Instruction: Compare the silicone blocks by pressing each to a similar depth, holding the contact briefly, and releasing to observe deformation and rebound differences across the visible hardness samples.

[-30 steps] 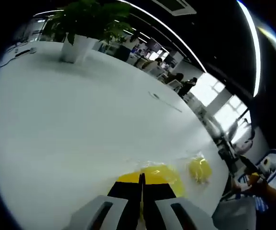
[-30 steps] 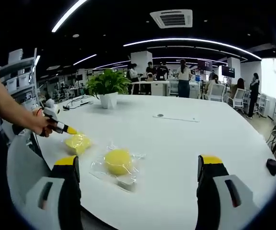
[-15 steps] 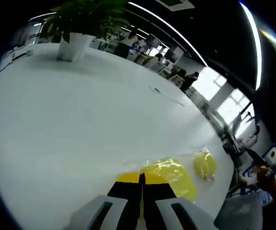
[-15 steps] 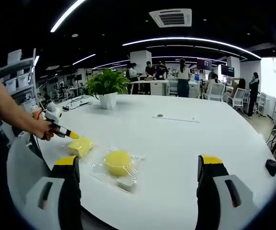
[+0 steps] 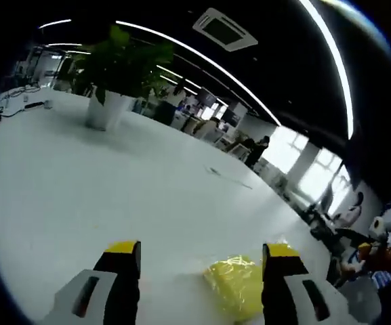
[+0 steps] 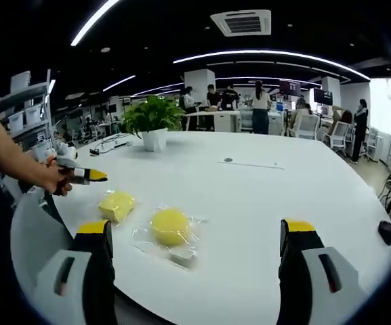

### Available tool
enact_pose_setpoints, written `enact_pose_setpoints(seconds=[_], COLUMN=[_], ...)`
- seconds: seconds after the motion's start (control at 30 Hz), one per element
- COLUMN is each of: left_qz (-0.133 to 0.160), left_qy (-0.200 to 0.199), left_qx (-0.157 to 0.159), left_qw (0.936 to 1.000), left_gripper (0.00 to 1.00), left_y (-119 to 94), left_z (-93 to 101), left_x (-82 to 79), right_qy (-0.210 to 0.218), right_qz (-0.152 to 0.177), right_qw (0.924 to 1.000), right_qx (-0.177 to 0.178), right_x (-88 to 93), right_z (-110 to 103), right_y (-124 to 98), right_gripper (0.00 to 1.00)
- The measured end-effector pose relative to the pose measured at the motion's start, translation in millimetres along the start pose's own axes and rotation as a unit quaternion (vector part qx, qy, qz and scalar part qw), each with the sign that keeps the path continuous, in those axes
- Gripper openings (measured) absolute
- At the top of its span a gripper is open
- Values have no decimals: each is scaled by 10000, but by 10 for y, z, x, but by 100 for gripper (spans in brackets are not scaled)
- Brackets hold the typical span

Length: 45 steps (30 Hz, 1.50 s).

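jaws of the left gripper (image 5: 198,261) stand wide apart at the bottom of the left gripper view, yellow-tipped and holding nothing. between them, closer to the right-hand jaw at lower centre-right, lies a yellow silicone block (image 5: 238,288) in a clear wrapper, resting on the white table (image 5: 80,196). the jaws do not touch it. a potted plant (image 5: 110,74) in a white pot stands on the table at the upper left of that view.

in the right gripper view the right gripper (image 6: 195,233) also has its jaws well apart at the bottom corners, with nothing between the tips. on the white table ahead of it, lower centre-left, sits a round yellow silicone block (image 6: 170,225) inside a crinkled clear bag (image 6: 181,252). just to its left is the squarer yellow block, paler and tilted a little, near the round one but apart from it. above and to the left of that block, at the left edge of the frame, a hand (image 6: 49,177) holds the left gripper level over the table edge, its yellow tip pointing right and clear of the block below it. whether its jaws are apart cannot be told from this side-on angle.

the potted plant appears at upper centre-left on the far part of the table. a thin strip with a small dark disc (image 6: 228,160) lies on the table near the middle of the frame.
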<state>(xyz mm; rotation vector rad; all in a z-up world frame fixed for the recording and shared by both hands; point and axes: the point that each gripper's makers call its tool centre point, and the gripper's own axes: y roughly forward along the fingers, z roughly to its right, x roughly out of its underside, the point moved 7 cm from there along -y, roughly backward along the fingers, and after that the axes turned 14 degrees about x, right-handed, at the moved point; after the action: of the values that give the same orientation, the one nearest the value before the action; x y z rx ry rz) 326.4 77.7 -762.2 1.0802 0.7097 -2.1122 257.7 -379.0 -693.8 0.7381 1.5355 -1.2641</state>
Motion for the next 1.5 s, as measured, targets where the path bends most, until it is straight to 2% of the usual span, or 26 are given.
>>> enact_pose_setpoints(seconds=[0.03,0.13,0.2,0.23,0.37,0.4,0.43,0.47,0.63,0.8,0.9,0.93,1.0,1.1,1.17,1.23,1.3,1.5], left_qz=[7,-172,-289,-442,-249,-249,-287,-341,-281,-181,-290,-311,-141,-267,-313,-526,-591,-695], left_qy=[92,591,863,867,958,1018,1090,1298,1495,1552,1695,1644,1325,1474,1553,1665,1752,1924], left_qx=[39,201,182,56,151,148,167,167,240,219,225,219,307,212,245,260,287,266], left_qw=[9999,9979,9957,9952,9950,9944,9935,9908,9881,9875,9849,9857,9906,9885,9871,9843,9823,9785], left_gripper=[90,98,98,95,99,100,100,100,100,100,100,100,100,100,100,100,100,100], left_y=[-27,-134,-199,-246,-363,-403,-432,-479,-636,-737,-739,-738,-737,-759,-768,-798,-817,-861], left_z=[28,158,233,268,401,445,482,502,615,652,669,668,701,737,748,741,737,692], left_x=[-55,-243,-323,-342,-452,-468,-465,-462,-443,-416,-352,-333,-317,-292,-282,-241,-221,-204], right_qy=[-1,28,10,18,26,394,509,401,69,79,113,136,40,-81,-70,-88,-119,88], right_qz=[19,60,53,9,-28,72,164,115,-181,-28,-20,-52,-40,-91,-131,-153,-154,-179], right_qw=[10000,10000,10000,10000,9997,9977,9967,9977,9982,9985,9984,9983,9983,9983,9982,9982,9982,9985], right_qx=[5,-32,-62,-95,-245,-546,-608,-538,-559,-544,-548,-563,-577,-575,-576,-571,-572,-517], right_x=[-13,-56,-54,-53,-58,-97,-120,-101,-2,-27,-29,-25,-23,12,36,55,85,180], right_z=[13,31,33,29,2,-64,-65,-47,-98,-107,-117,-118,-99,-55,-29,-19,-12,-14], right_y=[4,25,39,48,55,47,46,52,132,145,144,144,143,137,139,139,142,142], right_gripper=[96,96,96,96,97,97,97,97,97,97,96,97,97,97,97,97,97,96])
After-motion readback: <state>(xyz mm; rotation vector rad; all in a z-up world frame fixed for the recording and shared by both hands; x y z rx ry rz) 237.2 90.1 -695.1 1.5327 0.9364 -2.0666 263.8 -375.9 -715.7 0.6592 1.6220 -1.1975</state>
